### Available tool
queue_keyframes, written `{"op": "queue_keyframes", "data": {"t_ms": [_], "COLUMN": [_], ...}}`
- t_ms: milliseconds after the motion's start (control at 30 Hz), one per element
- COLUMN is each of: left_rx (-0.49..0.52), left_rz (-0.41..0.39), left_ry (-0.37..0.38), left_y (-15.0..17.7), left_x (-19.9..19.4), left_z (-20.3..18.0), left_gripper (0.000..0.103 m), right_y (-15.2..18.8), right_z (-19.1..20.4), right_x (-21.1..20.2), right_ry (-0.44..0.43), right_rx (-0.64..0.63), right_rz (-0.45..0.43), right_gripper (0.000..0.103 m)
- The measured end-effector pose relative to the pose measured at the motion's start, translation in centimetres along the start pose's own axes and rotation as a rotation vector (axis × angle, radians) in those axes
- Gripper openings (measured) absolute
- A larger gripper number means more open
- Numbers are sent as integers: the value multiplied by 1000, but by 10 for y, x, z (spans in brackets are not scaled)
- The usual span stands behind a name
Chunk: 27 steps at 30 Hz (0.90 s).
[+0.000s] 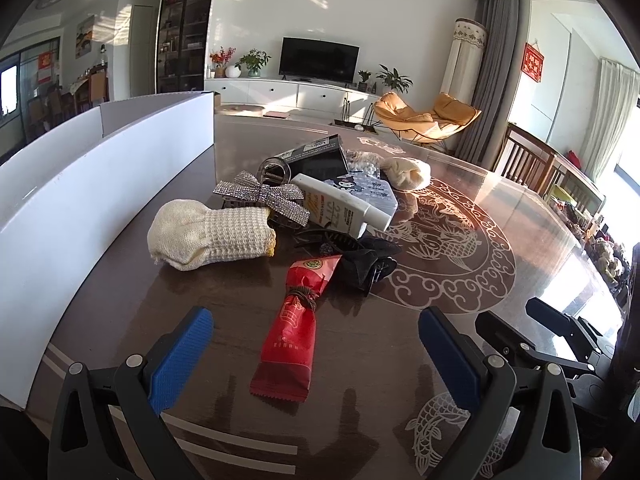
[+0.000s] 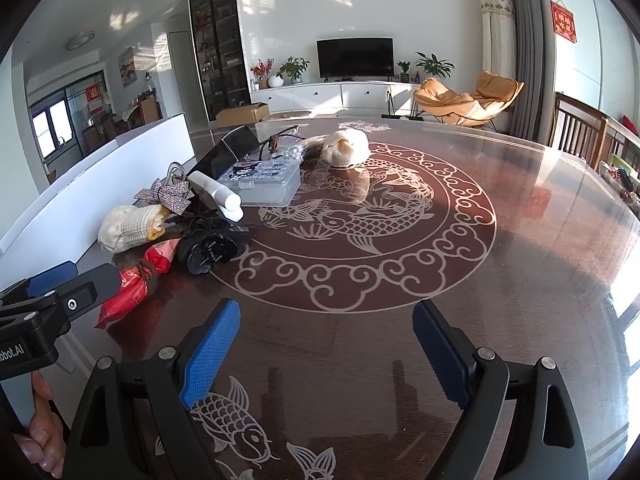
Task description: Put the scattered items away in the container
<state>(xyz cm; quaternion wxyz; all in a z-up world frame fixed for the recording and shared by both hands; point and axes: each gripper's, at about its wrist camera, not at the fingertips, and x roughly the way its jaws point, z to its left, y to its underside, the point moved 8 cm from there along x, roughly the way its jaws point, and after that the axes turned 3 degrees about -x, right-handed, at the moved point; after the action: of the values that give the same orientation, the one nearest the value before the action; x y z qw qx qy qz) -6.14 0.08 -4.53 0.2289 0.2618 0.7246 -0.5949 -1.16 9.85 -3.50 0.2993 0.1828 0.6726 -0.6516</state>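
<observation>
On the dark table with its pale fish-and-cloud pattern, the left gripper hangs low with its blue-padded jaws spread wide and nothing between them. Its view alone shows the whole red packet, lying at 12 o'clock right between the fingertips, its far end twisted and tied. Beyond it, from 11 to 12 o'clock, lies the heap: a cream sock, a glittery bow, a white tube, a black clip and a black box. The white container runs along 9 to 11 o'clock, just beside the sock.

The right wrist view has the right gripper likewise wide open and holding nothing, over bare tabletop, with the heap well off at 10 to 11 o'clock. Only here does a clear lidded case with a cartoon sticker show in full, along with a second cream bundle standing apart at 12 o'clock. The left gripper's black frame and a hand gripping it sit at 8 o'clock, partly hiding the packet.
</observation>
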Motion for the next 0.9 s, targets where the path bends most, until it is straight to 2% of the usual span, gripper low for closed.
{"op": "queue_keyframes", "data": {"t_ms": [200, 900], "left_rx": [-14, 5], "left_rz": [19, -2], "left_ry": [-1, 3], "left_y": [3, 2], "left_x": [6, 5], "left_z": [3, 0], "left_gripper": [103, 103], "right_y": [0, 1], "right_z": [0, 0], "right_x": [1, 2], "right_ry": [0, -8], "right_rx": [3, 4], "right_rz": [4, 6], "right_gripper": [89, 89]}}
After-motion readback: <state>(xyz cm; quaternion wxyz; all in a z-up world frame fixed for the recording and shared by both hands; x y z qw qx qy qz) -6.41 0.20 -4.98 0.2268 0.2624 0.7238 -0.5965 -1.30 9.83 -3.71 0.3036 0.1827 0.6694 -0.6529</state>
